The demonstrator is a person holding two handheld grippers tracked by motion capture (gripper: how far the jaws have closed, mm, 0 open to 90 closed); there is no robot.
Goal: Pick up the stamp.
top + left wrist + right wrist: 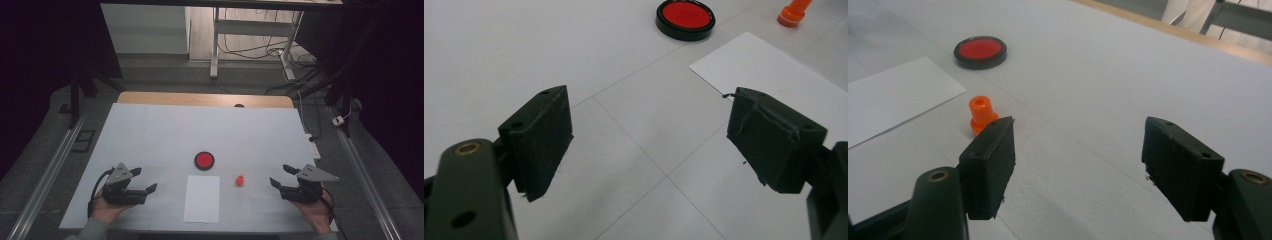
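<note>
Right gripper view: orange stamp (980, 114) upright, hollow handle skyward; right gripper (1078, 170) and left gripper (649, 145) both agape, empty.

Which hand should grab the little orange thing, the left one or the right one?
Probably the right. The right gripper sits open just beside the orange stamp, with bare table between them. The left gripper would have to cross the white paper to reach it.
</note>
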